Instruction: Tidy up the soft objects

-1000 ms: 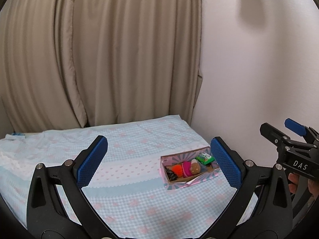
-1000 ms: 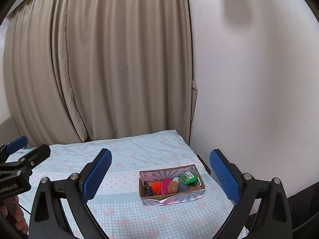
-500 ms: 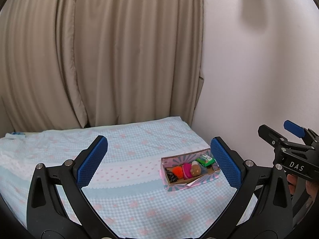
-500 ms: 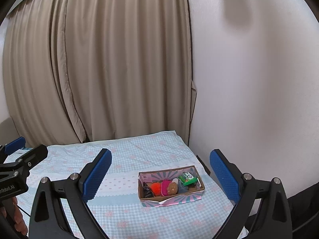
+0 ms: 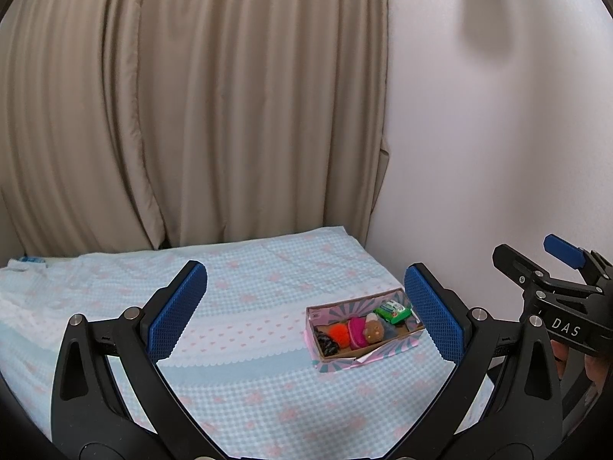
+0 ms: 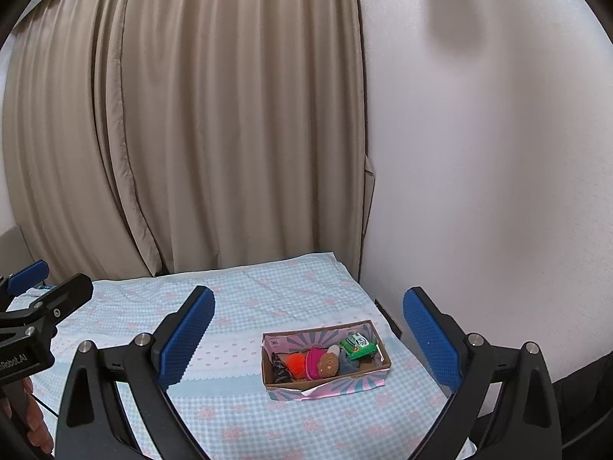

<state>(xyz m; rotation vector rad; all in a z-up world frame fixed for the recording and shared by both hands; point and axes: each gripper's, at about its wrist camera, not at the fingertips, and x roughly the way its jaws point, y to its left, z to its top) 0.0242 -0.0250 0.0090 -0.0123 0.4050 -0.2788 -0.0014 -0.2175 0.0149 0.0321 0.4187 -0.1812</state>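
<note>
Left claw gapes wide above the bed (toy-filled box beyond).

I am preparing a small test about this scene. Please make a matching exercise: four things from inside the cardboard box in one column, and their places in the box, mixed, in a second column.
Seen from the right wrist view.

Column 1
1. fluffy orange pompom
2. small green packet
3. round brown plush face
4. dark crinkled scrunchie

Column 2
a. right end of the shallow cardboard box
b. left end
c. just right of the scrunchie
d. right of the pompom, left of the packet

Pairs: 1-c, 2-a, 3-d, 4-b
</note>
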